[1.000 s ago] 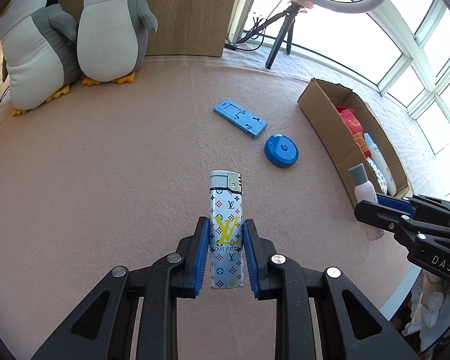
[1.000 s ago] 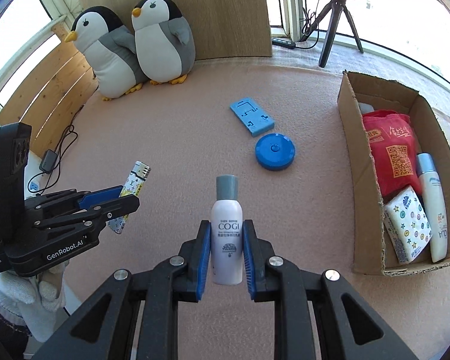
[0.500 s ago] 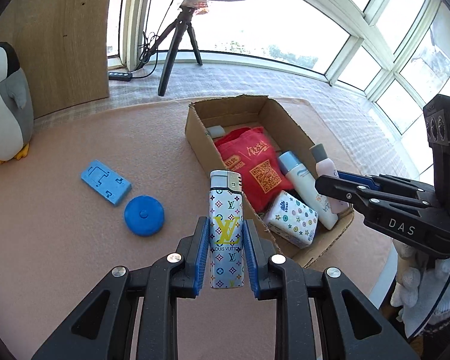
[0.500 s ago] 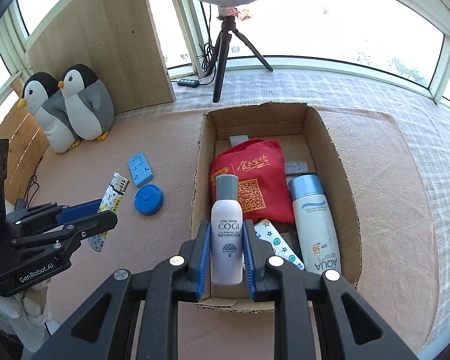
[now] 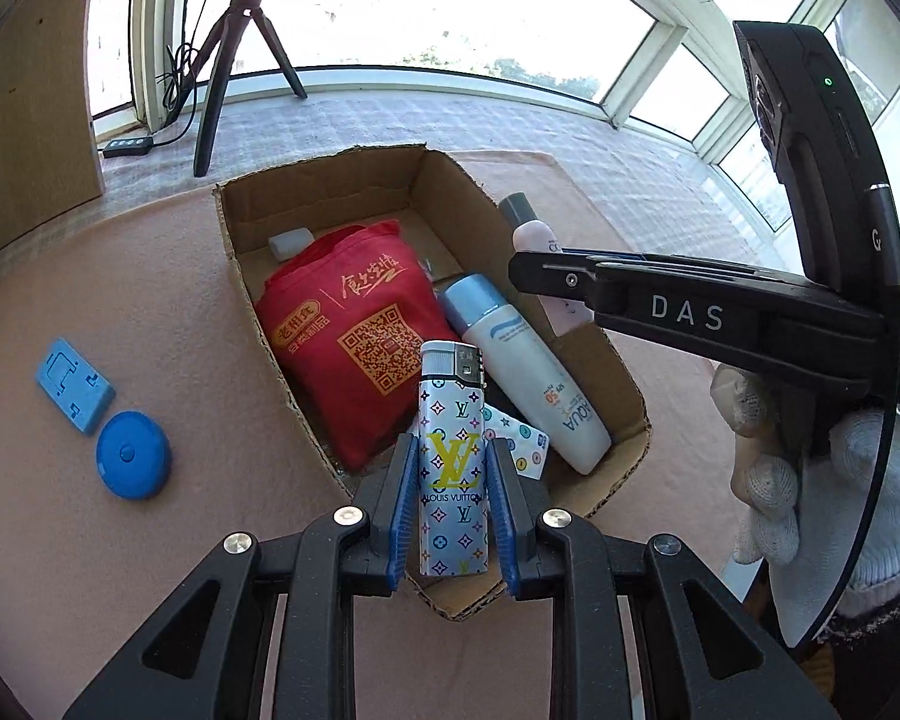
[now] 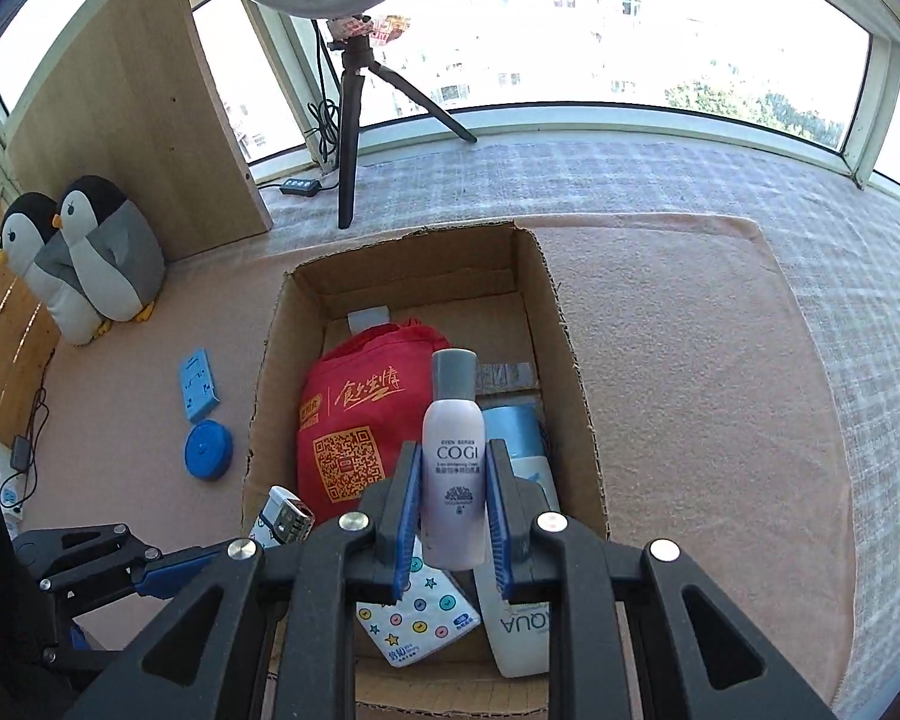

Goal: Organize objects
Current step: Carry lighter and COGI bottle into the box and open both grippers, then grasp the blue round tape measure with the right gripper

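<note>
1. Since the earlier frames both grippers are arriving over the cardboard box (image 6: 576,360), the view swinging off the penguin toys (image 6: 84,264).
2. Left gripper (image 5: 453,495) is clamping the patterned lighter (image 5: 453,468) above the box's near left corner.
3. Right gripper (image 6: 453,501) is gripping the COGI bottle (image 6: 455,456) over the box interior.
4. Inside the box, a red bag (image 5: 354,330), sunscreen bottle (image 5: 531,372) and tissue pack (image 6: 417,615) are crowding the floor; bare cardboard is showing only at the far end.
5. Left of the box, a blue holder (image 5: 75,384) and blue disc (image 5: 133,462) are lying on the pink mat (image 6: 690,372).
</note>
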`<state>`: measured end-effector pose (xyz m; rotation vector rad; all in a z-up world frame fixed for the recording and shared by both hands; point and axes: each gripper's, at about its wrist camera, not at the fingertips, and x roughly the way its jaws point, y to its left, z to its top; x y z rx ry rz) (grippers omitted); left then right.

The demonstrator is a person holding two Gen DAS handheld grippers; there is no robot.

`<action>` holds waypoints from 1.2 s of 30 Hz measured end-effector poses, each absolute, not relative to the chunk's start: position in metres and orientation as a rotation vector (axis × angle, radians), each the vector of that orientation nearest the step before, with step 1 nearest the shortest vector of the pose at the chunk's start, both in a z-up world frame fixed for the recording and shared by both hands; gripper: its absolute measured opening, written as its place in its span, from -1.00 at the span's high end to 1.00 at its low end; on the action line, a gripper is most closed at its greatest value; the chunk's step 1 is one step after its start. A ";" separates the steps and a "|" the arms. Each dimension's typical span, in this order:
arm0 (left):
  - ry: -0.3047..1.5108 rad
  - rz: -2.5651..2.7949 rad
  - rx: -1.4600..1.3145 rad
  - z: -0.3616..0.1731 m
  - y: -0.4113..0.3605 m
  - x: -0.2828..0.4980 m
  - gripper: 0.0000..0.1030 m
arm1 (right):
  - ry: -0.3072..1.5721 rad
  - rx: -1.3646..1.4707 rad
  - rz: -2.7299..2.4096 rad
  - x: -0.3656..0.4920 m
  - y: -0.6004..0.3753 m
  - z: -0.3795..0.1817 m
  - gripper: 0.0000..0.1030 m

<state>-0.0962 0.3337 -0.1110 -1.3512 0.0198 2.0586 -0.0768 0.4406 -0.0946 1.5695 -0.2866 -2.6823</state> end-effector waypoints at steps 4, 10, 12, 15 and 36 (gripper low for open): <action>0.028 2.046 -1.358 -0.112 0.337 -0.097 0.38 | -0.281 1.578 -2.680 -0.080 0.444 -0.097 0.64; 0.011 2.063 -1.345 -0.108 0.328 -0.097 -0.10 | -0.304 1.560 -2.700 -0.080 0.448 -0.094 0.28; 0.012 2.067 -1.343 -0.107 0.324 -0.097 -0.10 | -0.304 1.562 -2.698 -0.079 0.446 -0.093 0.28; 0.014 2.079 -1.346 -0.107 0.314 -0.096 -0.10 | -0.325 1.557 -2.694 -0.077 0.443 -0.091 0.28; -0.061 2.285 -1.448 -0.126 0.160 -0.107 -0.10 | -0.347 1.479 -2.546 -0.066 0.340 -0.080 0.28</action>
